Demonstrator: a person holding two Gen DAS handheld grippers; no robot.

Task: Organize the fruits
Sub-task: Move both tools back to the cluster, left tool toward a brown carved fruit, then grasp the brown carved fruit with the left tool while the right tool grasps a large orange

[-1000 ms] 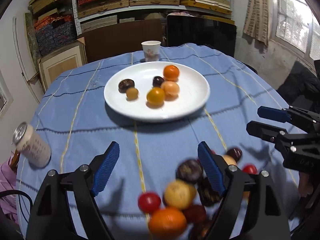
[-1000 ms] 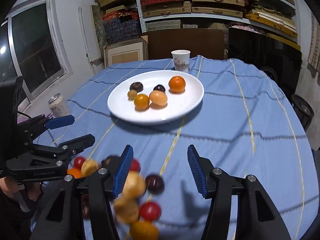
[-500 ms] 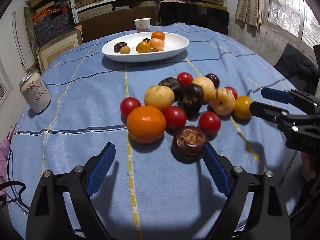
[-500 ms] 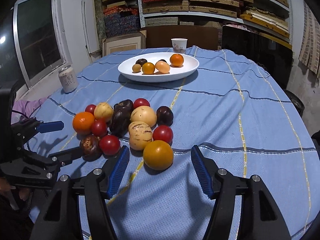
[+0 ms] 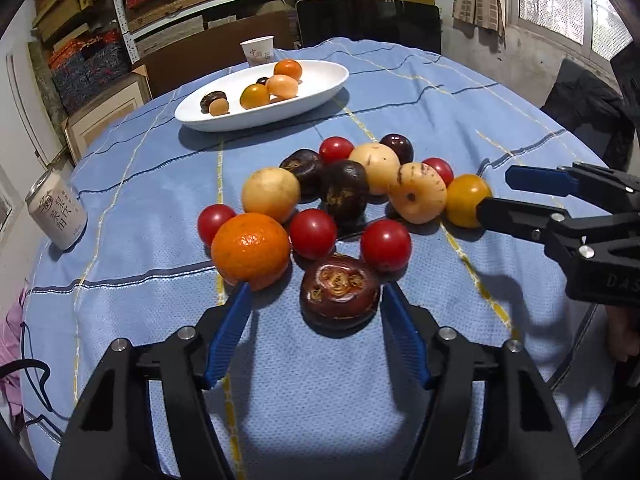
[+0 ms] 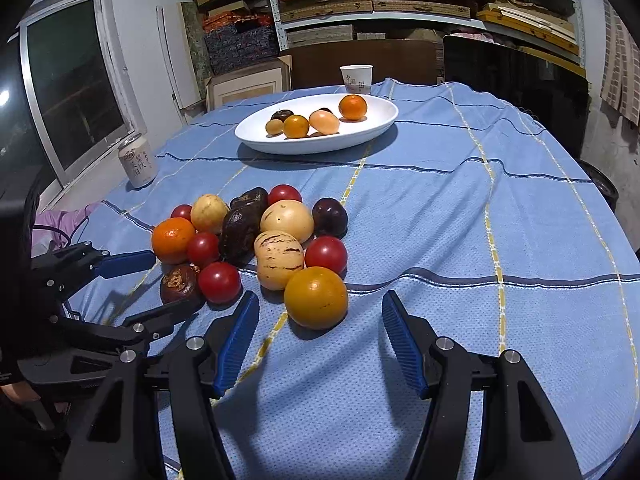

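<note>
A cluster of loose fruit lies on the blue tablecloth: an orange [image 5: 251,249], red tomatoes, pale melons, dark fruits. A dark brown fruit [image 5: 339,292] sits just ahead of my open left gripper [image 5: 316,308], between its fingertips' line. My open right gripper [image 6: 320,316] faces a yellow-orange fruit [image 6: 316,297] that lies just ahead of its open jaws. A white plate [image 5: 320,76] farther back holds several fruits; it also shows in the right wrist view [image 6: 380,118].
A drink can [image 5: 56,216] stands at the table's left edge. A paper cup [image 5: 258,51] stands behind the plate. Shelves, boxes and a dark chair back lie beyond the table. The right gripper's arm [image 5: 580,220] reaches in from the right.
Both grippers came down and back from the plate toward the loose fruit cluster, then moved closer to it. Both stayed open.
</note>
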